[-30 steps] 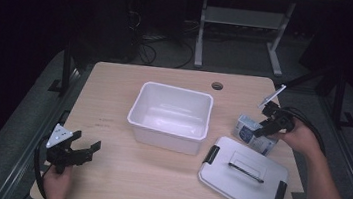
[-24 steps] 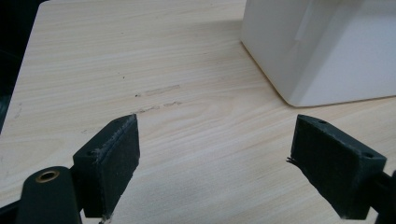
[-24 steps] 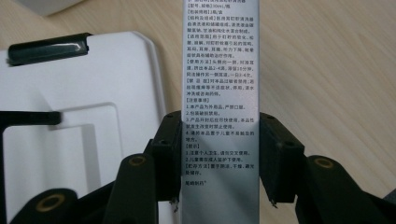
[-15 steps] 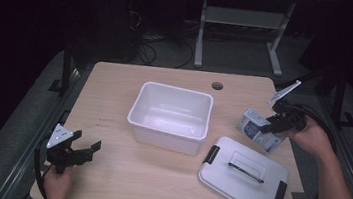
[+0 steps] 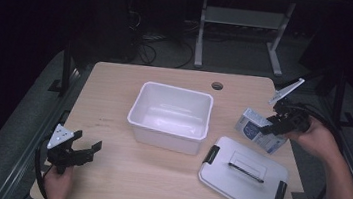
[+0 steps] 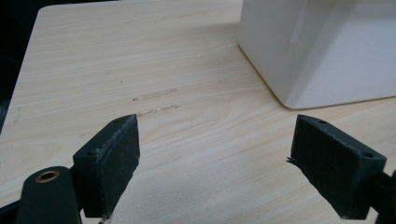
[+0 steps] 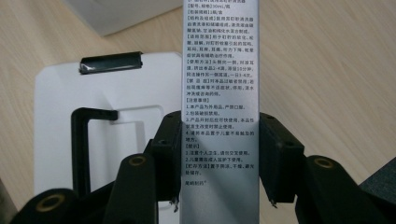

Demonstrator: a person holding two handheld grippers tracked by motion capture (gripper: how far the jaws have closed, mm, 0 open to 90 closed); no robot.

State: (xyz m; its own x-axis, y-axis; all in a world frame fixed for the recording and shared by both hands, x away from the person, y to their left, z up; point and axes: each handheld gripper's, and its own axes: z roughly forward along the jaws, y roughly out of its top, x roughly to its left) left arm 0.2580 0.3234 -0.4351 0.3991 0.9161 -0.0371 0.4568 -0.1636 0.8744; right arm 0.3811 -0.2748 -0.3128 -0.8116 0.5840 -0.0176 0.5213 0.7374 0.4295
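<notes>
At the table's right edge my right gripper (image 5: 273, 126) is shut on a small blue-and-silver carton (image 5: 257, 128) and holds it in the air, above the grey lid (image 5: 244, 175). In the right gripper view the carton (image 7: 219, 102) stands between the two black pads (image 7: 275, 158), its printed silver side facing the camera, with the lid (image 7: 60, 121) below. A white open bin (image 5: 171, 116) stands in the middle of the table. My left gripper (image 5: 83, 150) rests open at the front left corner. Bare wood lies between its jaws (image 6: 215, 158), and the bin's corner (image 6: 327, 46) is ahead.
The lid has black clips at its ends and a black-framed handle. A cable hole (image 5: 217, 86) lies near the table's far edge. Dark floor, a metal stand (image 5: 243, 21) and cables sit beyond the table (image 5: 115, 87).
My right gripper has risen with the carton and drifted a little right, lifting it off the table beside the lid. The left gripper has stayed where it was.
</notes>
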